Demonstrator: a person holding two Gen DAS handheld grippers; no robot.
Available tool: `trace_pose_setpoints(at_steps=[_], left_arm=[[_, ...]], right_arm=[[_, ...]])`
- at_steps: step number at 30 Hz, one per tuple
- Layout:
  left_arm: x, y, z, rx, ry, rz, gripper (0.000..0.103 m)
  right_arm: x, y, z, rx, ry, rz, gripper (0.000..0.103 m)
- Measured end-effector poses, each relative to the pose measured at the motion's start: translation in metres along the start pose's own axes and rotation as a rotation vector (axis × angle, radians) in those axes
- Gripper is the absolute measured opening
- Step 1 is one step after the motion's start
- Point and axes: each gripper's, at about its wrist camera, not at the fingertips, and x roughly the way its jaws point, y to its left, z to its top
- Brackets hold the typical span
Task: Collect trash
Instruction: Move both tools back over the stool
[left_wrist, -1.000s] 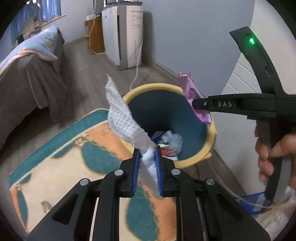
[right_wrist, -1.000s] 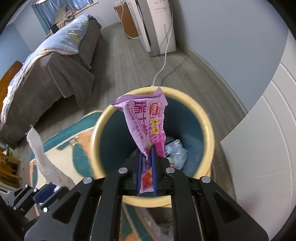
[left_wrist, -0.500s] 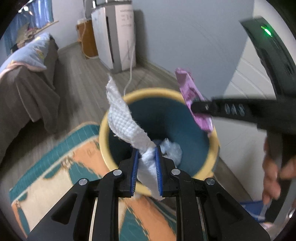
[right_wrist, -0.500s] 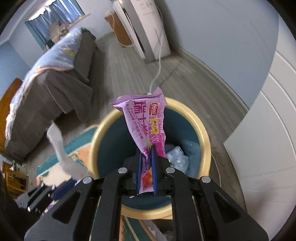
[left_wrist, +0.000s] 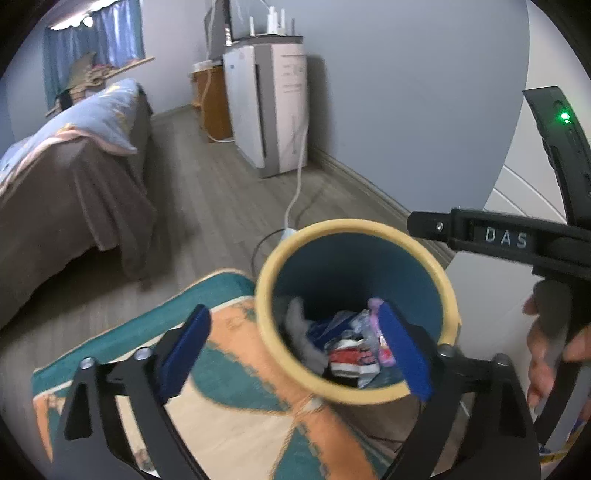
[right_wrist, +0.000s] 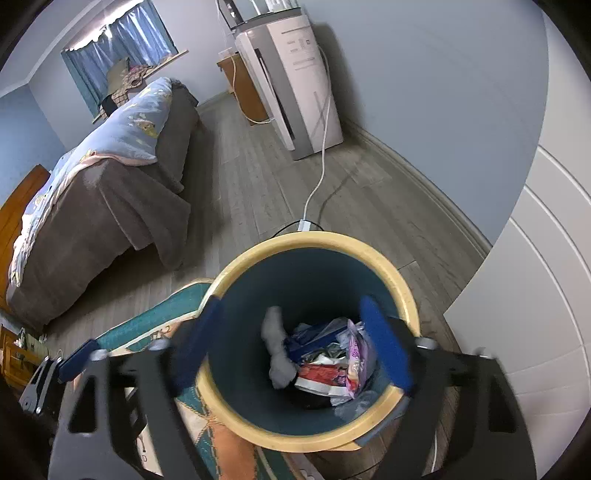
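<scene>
Right wrist view: both claws spread wide, tissue (right_wrist: 276, 347) and wrapper (right_wrist: 356, 363) inside bin (right_wrist: 400, 291).

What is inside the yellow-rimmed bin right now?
The bin holds a grey tissue wad, a purple snack wrapper, a red-and-white packet and clear plastic. Anything beneath that pile is covered.
</scene>
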Motion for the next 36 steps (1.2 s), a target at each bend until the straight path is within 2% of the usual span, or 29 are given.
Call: trace_pose_setpoints(at_steps=[1,2,8,17,26,30,36], left_arm=[[-0.005,0.005,-0.002,-0.007,0.001,0.004,0.094],[-0.012,0.013,-0.006,-0.021,0.005,0.011,0.094],[-0.050,0.058,-0.033,-0.077,0.023,0.065,0.096],[-0.112,0.126,-0.076,-0.111,0.021,0.238,0.096],[-0.149,0.170,-0.126,-0.270,0.052,0.263,0.096],[-0.157,0.189,-0.145,-0.329,0.061,0.281,0.096],[-0.158,0.214,-0.168,-0.376,0.082,0.316,0.096]], right_arm=[[-0.001,0.005,0.000,-0.009,-0.002,0.000,0.096],[-0.002,0.012,-0.001,-0.025,-0.005,-0.001,0.097],[-0.006,0.049,-0.008,-0.097,-0.001,0.007,0.097],[-0.029,0.116,-0.020,-0.218,-0.017,0.010,0.097],[-0.033,0.169,-0.038,-0.308,0.018,0.038,0.097],[-0.031,0.193,-0.049,-0.321,0.040,0.077,0.097],[-0.022,0.240,-0.075,-0.405,0.080,0.096,0.097]])
